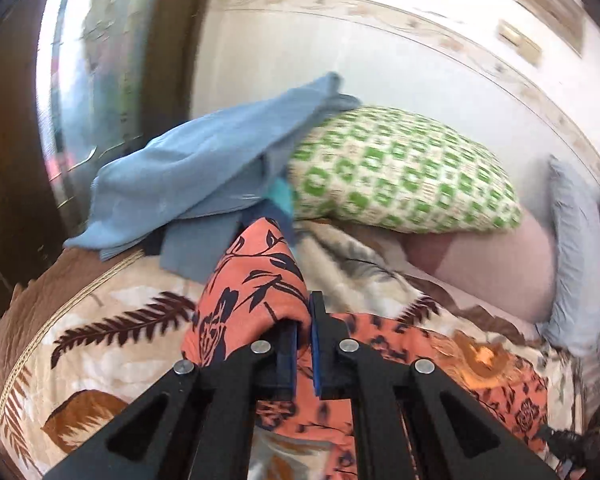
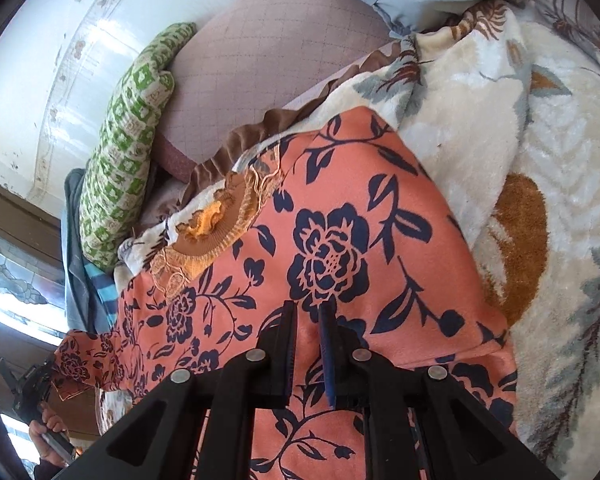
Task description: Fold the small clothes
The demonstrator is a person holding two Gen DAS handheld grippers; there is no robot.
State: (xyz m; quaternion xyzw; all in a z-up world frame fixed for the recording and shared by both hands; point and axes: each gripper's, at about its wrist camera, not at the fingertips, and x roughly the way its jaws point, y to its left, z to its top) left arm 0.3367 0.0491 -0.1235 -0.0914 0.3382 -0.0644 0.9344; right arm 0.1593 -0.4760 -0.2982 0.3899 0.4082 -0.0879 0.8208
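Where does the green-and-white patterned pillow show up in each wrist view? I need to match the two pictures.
Left wrist view: the green-and-white pillow lies in the upper middle, against the wall, with blue clothes draped over its left end.
Right wrist view: the same pillow stands on end at the left edge, beside the pink cushion.
Shared landmark: the orange floral garment, at the fingers in both views.

Right tool [image 2: 310, 312] — coral floral garment [image 2: 340, 220]
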